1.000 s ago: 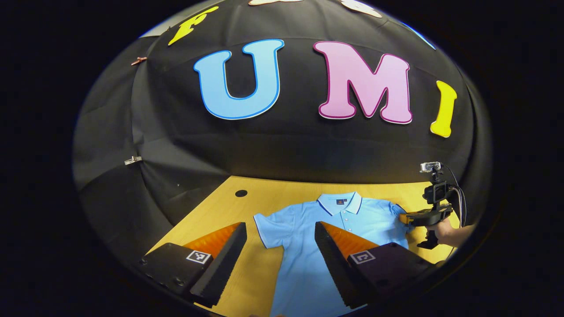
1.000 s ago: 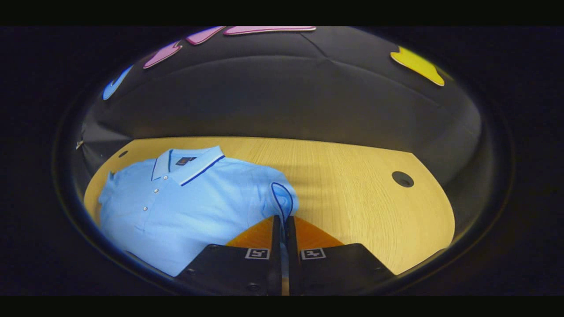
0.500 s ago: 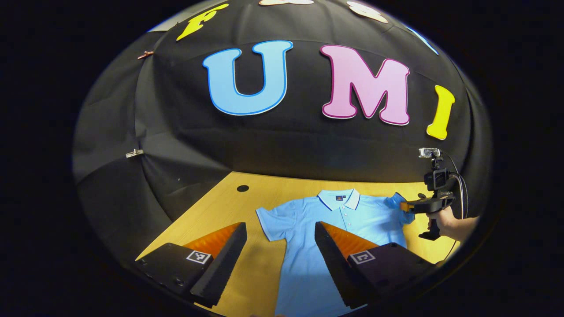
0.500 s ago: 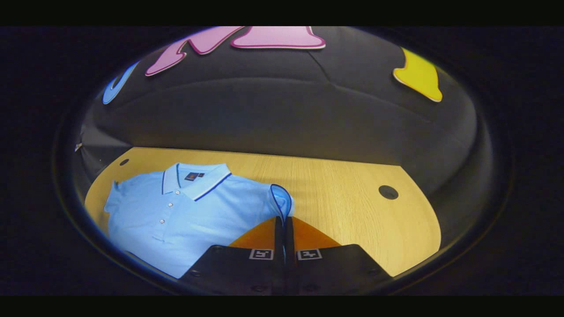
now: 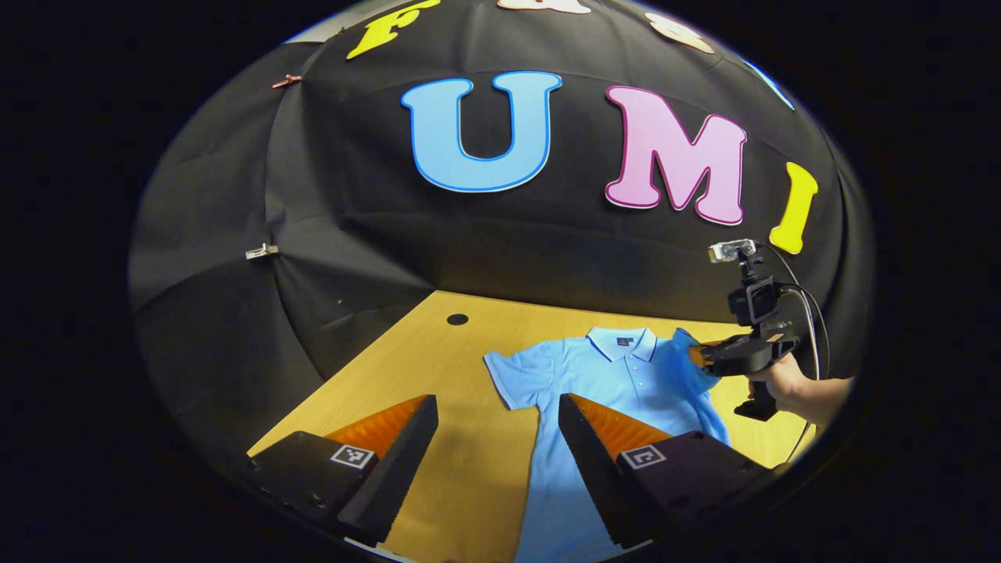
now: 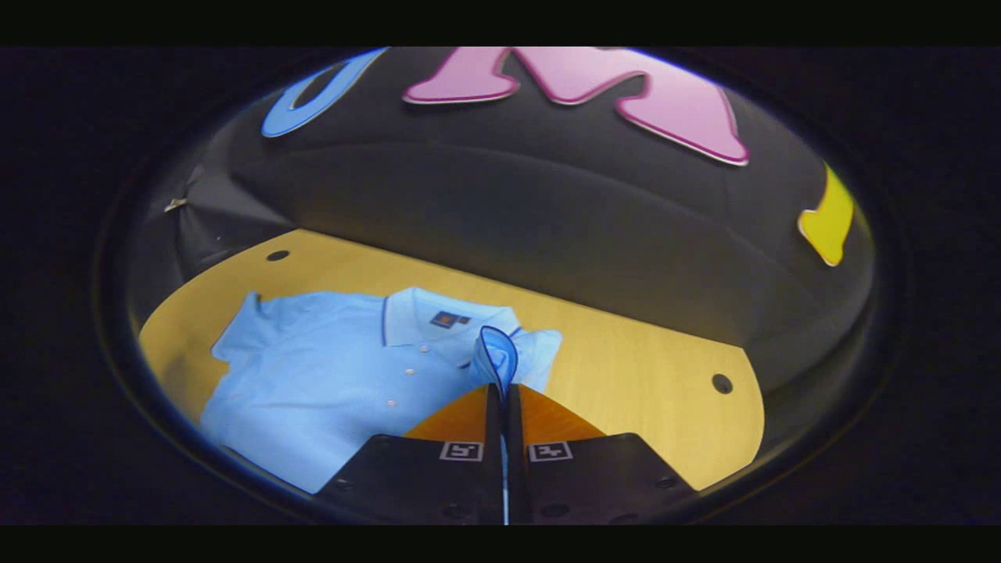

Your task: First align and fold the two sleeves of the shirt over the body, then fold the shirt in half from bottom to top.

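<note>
Two grippers work over one shirt. The right gripper [image 6: 501, 389] has its fingers pressed tight together on the cuff of one sleeve [image 6: 496, 358] and holds it up off the table [image 6: 626, 367]. In the left gripper view a hand [image 5: 786, 385] holds that gripper [image 5: 698, 356] at the shirt's far side. The left gripper [image 5: 498, 407] has its fingers wide apart, grips nothing, and hangs above the table's near side.

One light blue polo shirt [image 6: 328, 375] lies flat, face up, on the yellow wooden table. It has a collar [image 6: 426, 317] with a dark stripe and small buttons. Its other sleeve [image 5: 512, 374] lies spread out flat.

Two small round holes [image 6: 722, 383] sit in the table, well apart from the shirt.
</note>
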### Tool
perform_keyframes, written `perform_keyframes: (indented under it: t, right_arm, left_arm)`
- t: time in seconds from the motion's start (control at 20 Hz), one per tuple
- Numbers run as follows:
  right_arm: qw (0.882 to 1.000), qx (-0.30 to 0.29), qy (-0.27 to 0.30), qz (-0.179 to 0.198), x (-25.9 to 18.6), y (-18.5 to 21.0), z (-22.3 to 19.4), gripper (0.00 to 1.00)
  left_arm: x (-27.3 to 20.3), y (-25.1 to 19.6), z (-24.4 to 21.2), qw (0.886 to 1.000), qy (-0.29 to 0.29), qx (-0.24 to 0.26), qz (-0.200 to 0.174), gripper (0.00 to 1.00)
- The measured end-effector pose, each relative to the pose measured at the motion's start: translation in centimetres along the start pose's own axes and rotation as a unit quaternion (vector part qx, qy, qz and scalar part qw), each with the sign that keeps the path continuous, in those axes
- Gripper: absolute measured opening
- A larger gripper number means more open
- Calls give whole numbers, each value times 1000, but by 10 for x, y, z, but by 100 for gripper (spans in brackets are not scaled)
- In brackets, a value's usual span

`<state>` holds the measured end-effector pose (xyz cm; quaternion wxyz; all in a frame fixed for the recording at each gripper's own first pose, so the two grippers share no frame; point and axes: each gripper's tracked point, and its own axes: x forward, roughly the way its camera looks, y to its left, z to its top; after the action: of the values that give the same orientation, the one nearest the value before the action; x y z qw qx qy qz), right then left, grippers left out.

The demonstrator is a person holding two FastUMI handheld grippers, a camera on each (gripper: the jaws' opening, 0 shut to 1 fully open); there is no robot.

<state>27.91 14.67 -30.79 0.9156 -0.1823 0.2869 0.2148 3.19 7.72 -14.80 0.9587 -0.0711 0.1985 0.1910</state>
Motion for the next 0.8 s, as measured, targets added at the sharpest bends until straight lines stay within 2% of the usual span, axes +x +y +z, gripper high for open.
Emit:
perform_keyframes:
  t: [0.05,0.15,0.25,0.4,0.6,0.8]
  right_arm:
    - [1000,-6,4,23,0,22,-2,6]
    - [998,-4,9,63,-1,61,-9,17]
    - [996,8,8,87,-12,84,-11,34]
    - [996,14,3,88,-31,87,-13,94]
    - [997,34,-9,64,-68,61,-14,98]
    - [996,78,-28,14,-112,19,-12,98]
  left_arm:
    - [0,4,-4,1000,2,-2,0,99]
    - [-1,9,-9,1000,5,-3,1,99]
    - [0,12,-12,1000,6,-3,0,99]
    - [9,14,-13,1000,7,-6,-7,99]
    - [38,10,-6,1000,0,-15,-19,99]
    - [85,4,6,999,-6,-27,-35,99]
